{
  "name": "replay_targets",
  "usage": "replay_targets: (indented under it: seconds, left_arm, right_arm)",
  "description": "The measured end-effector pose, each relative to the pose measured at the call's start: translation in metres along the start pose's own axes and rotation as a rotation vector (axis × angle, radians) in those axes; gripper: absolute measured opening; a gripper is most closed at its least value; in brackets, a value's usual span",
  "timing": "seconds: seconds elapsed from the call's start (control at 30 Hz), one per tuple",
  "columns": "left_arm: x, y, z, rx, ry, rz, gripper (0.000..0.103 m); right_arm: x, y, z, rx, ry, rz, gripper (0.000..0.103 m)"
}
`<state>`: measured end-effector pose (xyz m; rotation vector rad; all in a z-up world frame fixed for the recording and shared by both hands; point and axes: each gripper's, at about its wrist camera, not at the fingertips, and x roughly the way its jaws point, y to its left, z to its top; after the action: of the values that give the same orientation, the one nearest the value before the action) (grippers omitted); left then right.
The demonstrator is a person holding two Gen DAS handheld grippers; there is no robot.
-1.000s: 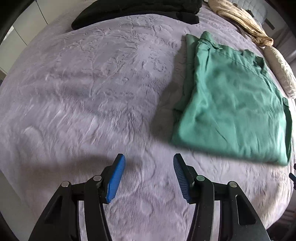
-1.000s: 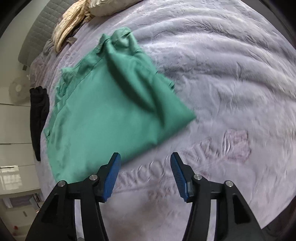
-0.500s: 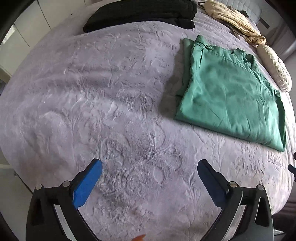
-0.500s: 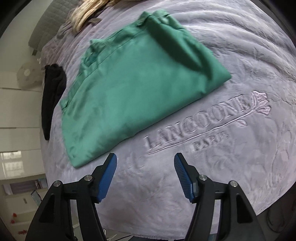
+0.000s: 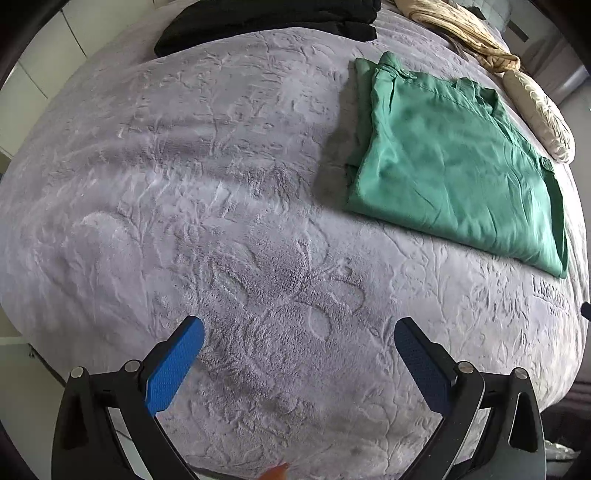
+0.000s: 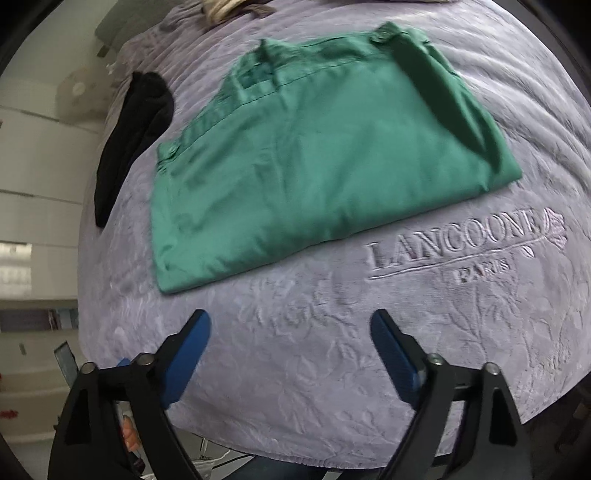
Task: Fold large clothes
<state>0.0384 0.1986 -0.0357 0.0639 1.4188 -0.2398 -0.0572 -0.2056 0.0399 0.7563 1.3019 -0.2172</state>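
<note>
Left hand-held gripper now wide and empty, right hand-held gripper opening, farther back from folded green shirt.

Under me, a grey plush blanket covers the bed, embossed with leaves and lettering (reads "LANCOONE PARIS", with a rose at its end). Black clothes lie folded at the far edge. A beige bundle sits near a pale pillow. I see white cabinets beside the bed.
</note>
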Motion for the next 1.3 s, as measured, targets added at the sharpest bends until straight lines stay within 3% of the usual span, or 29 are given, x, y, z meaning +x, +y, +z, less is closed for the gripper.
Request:
replay_targets:
  seconds: [0.2, 0.47, 0.73, 0.9, 1.3]
  left_arm:
    - [0.002, 0.009, 0.004, -0.018, 0.007, 0.005, 0.103]
    - [0.011, 0.015, 0.004, -0.014, 0.034, -0.013, 0.103]
    - [0.012, 0.013, 0.011, -0.008, 0.020, -0.015, 0.103]
    - [0.014, 0.009, 0.023, 0.001, 0.013, -0.002, 0.103]
    - [0.018, -0.008, 0.040, 0.055, -0.001, 0.008, 0.103]
  right_arm:
    - [0.002, 0.019, -0.006, -0.043, 0.001, 0.013, 0.103]
    - [0.027, 0.024, -0.022, 0.003, 0.094, 0.084, 0.103]
    - [0.043, 0.033, -0.033, 0.026, 0.124, 0.142, 0.103]
    - [0.059, 0.038, -0.040, 0.040, 0.186, 0.155, 0.103]
    - [0.064, 0.021, -0.040, 0.128, 0.184, 0.169, 0.103]
